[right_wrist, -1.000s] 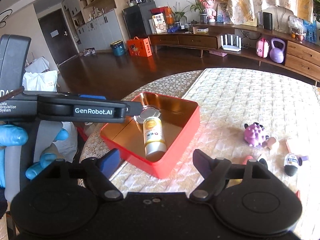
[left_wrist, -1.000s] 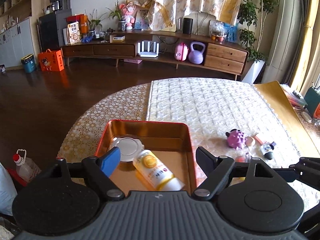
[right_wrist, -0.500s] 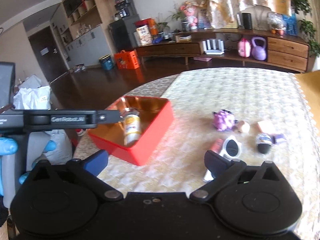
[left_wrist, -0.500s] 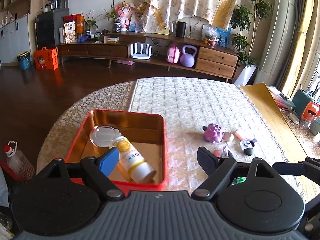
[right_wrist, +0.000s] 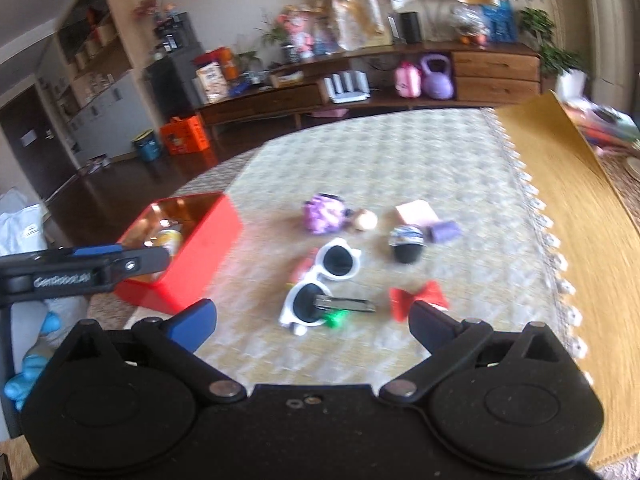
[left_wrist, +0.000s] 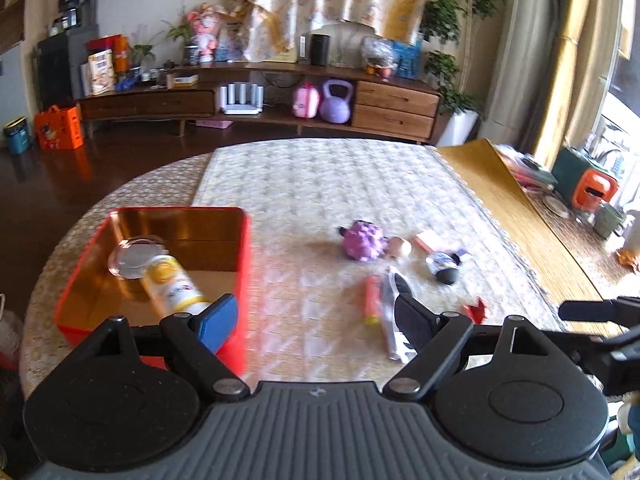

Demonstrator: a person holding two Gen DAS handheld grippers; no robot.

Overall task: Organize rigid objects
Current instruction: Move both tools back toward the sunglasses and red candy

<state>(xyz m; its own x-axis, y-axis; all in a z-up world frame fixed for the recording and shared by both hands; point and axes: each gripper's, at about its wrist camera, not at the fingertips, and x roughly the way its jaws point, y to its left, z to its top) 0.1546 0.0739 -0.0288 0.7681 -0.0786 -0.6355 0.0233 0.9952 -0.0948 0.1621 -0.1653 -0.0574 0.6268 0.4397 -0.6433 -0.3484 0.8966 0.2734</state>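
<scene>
The white sunglasses (right_wrist: 320, 284) lie flat on the table (right_wrist: 400, 152) near its middle, long axis running from the near left to the far right, both dark lenses facing up. A thin dark bar-shaped item (right_wrist: 346, 303) rests across the nearer lens, with a small green piece (right_wrist: 334, 318) touching it.

The red tin (left_wrist: 240, 280) sits toward the table's left edge; inside it a yellow-and-white bottle (left_wrist: 172, 284) lies on its side, angled toward the near right corner, with a round silver lid (left_wrist: 134, 258) just behind it.

Scattered beyond the sunglasses: a purple spiky toy (right_wrist: 324, 212), a small beige ball (right_wrist: 366, 220) beside it, a pink block (right_wrist: 416, 212), and a dark-capped little bottle (right_wrist: 406, 244). A red bow (right_wrist: 418, 298) lies just right of the sunglasses, an orange tube (left_wrist: 372, 296) on their left.

The left gripper (left_wrist: 308, 312) is spread with nothing between its jaws, hanging over the tin's near right corner. The right gripper (right_wrist: 312, 316) is spread wide and empty, above the sunglasses
</scene>
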